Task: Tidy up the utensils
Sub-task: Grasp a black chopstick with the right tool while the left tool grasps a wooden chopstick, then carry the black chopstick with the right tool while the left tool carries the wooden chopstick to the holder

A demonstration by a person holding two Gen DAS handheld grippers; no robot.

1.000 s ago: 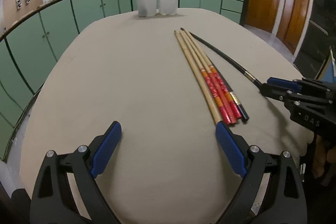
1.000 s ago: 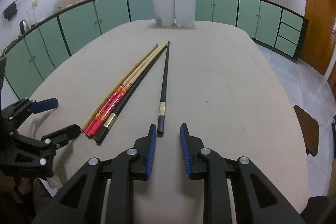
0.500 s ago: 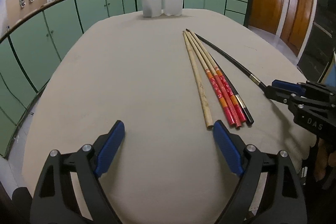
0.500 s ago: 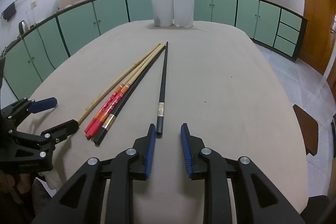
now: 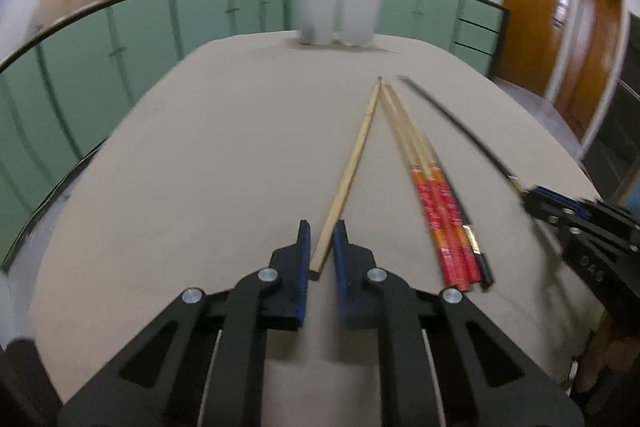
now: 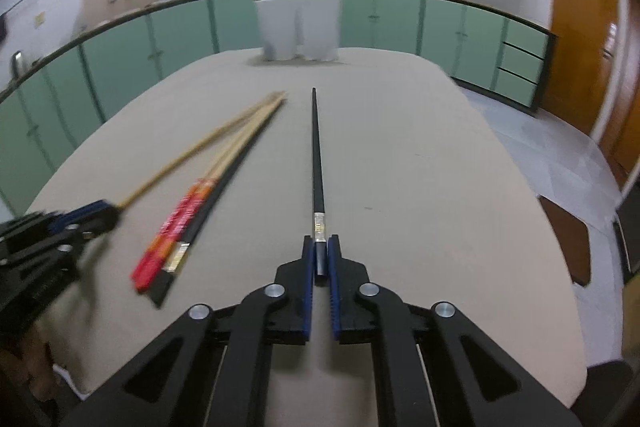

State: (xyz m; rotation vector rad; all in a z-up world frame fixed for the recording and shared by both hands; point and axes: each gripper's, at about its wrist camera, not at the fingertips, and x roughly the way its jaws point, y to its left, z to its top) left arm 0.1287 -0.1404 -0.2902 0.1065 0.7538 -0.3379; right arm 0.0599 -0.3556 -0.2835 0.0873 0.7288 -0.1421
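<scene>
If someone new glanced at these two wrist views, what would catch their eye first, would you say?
Probably the two grippers, each gripping one chopstick by its near end: the left gripper, jaws closing, on a plain wooden chopstick, the right gripper shut on a black chopstick. Between them on the beige table lies a bundle of red-handled chopsticks, and two white holders stand at the far edge.

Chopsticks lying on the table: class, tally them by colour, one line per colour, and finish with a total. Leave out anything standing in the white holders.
Plain wooden chopstick: 1
Red-handled chopsticks: 2
Black chopsticks: 2
Total: 5
</scene>
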